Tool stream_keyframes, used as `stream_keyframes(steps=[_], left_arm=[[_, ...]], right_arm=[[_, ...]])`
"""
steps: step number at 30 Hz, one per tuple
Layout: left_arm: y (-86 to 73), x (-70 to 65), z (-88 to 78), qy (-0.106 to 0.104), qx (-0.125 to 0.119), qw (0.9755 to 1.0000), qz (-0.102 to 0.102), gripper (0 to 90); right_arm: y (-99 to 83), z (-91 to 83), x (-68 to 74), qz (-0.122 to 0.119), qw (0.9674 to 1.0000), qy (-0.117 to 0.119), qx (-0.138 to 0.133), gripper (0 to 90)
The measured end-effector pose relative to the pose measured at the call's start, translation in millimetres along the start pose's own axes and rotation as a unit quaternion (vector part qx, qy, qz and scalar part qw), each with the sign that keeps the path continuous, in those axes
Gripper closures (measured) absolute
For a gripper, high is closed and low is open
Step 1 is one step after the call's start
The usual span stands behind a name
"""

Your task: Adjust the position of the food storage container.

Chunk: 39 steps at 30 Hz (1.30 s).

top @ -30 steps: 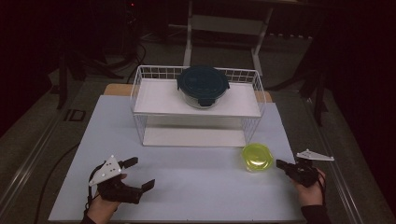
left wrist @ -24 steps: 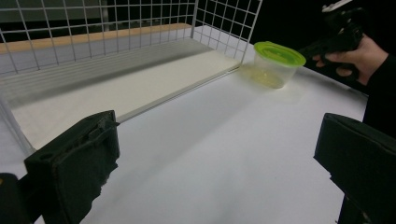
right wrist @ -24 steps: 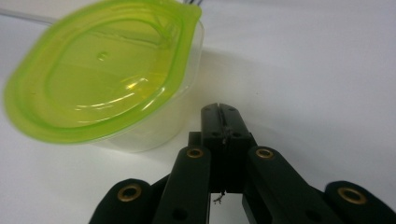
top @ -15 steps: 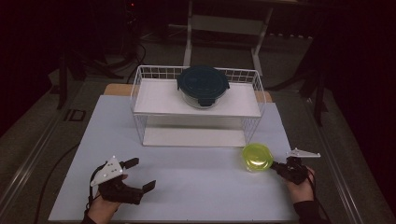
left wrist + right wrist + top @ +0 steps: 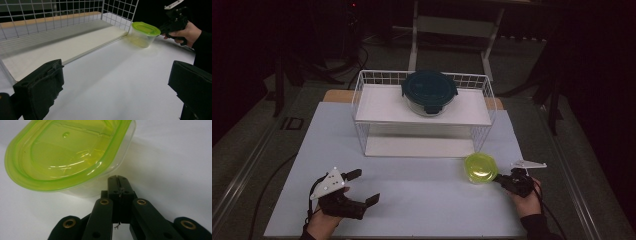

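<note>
Left tool (image 5: 357,189): I hold it low over the near left part of the table (image 5: 422,195), its 2 jaws spread wide apart with nothing between them.
Right tool (image 5: 501,178): I hold it at the near right, its 2 jaws pressed together at the tips, empty; the tips sit right at the side of the green-lidded tub, and I cannot tell whether they touch it.
Green-lidded tub (image 5: 480,168): a small clear tub with a yellow-green lid, standing on the table just in front of the rack's right front corner.
Wire rack (image 5: 362,107): white, at the middle of the table, with 1 white shelf above and 1 white board below.
Glass bowl (image 5: 429,92): round, with a dark teal clip lid, standing on the upper shelf, a little right of its middle.
</note>
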<state>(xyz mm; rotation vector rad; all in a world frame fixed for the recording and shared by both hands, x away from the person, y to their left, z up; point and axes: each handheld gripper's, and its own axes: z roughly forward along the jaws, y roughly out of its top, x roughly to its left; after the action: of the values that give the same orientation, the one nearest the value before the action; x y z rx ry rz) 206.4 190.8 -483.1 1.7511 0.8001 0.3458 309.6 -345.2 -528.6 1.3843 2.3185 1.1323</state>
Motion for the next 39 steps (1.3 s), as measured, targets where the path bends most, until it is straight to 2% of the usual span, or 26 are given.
stream_keyframes(steps=[3, 8, 14, 17, 24, 39], left_arm=[[-0.2, -0.5, 0.2, 0.001, 0.001, 1.0000, 0.002, 0.0], [-0.3, -0.3, 0.5, 0.000, 0.001, 1.0000, 0.001, 0.0], [-0.6, 0.2, 0.4, 0.001, 0.002, 1.0000, 0.002, 0.0], [-0.9, 0.5, 0.4, 0.001, 0.002, 1.0000, 0.001, 0.0], [-1.2, -0.7, 1.5, -0.004, 0.006, 1.0000, 0.002, 0.0], [-1.5, -1.5, 1.9, -0.004, 0.005, 1.0000, 0.002, 0.0]], right_arm=[[1.2, 2.3, 1.0, -0.002, 1.0000, 0.004, 0.001, 90.0], [5.2, 6.1, 7.7, -0.020, 0.9997, 0.010, 0.005, 90.0], [10.3, 7.3, 3.5, -0.007, 0.9999, 0.009, -0.002, 90.0], [12.1, 9.2, 4.5, -0.009, 0.9999, 0.011, 0.000, 90.0], [13.5, 16.9, 10.9, -0.018, 0.9996, 0.021, 0.009, 90.0], [25.2, 29.5, 30.5, -0.037, 0.9982, 0.045, 0.012, 90.0]])
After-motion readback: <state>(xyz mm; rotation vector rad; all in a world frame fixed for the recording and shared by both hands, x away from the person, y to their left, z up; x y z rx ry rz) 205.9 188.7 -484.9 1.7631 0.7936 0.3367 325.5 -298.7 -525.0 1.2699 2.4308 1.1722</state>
